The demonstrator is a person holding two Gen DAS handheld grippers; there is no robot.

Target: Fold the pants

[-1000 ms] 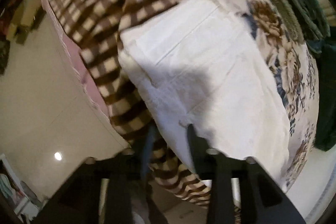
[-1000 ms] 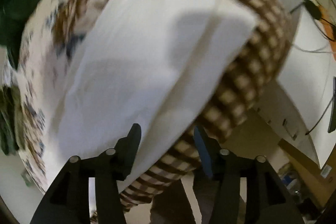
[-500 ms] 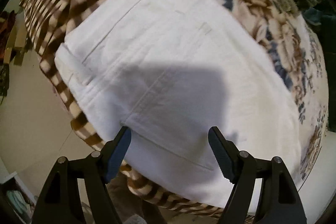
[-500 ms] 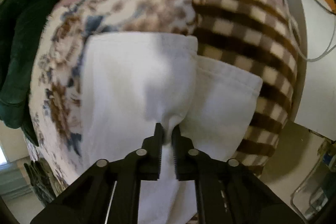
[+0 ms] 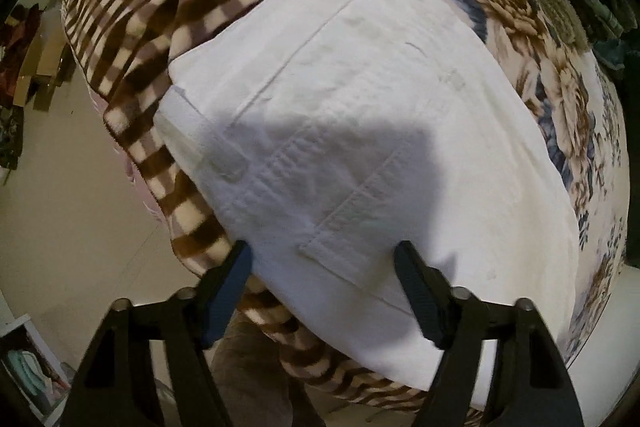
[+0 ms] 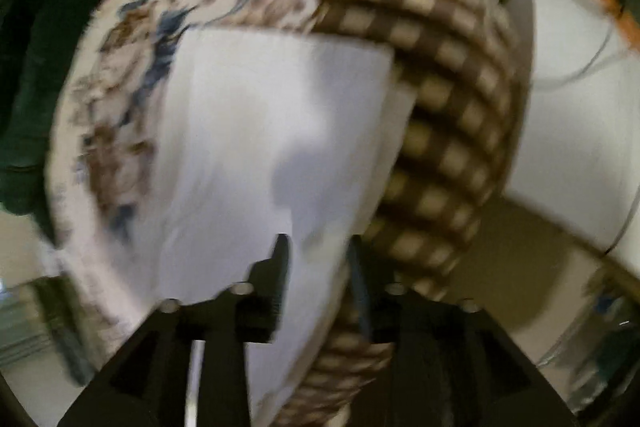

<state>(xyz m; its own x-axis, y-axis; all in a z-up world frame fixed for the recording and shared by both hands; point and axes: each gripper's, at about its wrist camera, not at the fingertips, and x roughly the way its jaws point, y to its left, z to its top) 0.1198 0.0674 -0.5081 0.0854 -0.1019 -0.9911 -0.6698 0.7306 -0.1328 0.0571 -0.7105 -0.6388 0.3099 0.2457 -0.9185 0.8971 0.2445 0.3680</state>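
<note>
Left wrist view: we are seeing the white pants [image 5: 360, 131] lying folded on the bed [image 5: 560, 99], beside the checked blanket [image 5: 160, 7]. Half a second ago the left tool [image 5: 322, 259] was already spread; it is staying wide apart, hovering over the near edge, gripping nothing.

Right wrist view, blurred: the right tool [image 6: 318, 247] was pinching a fold half a second ago; now its fingers are parting, with cloth between them but seemingly released. We are judging that this fold is laid.
</note>
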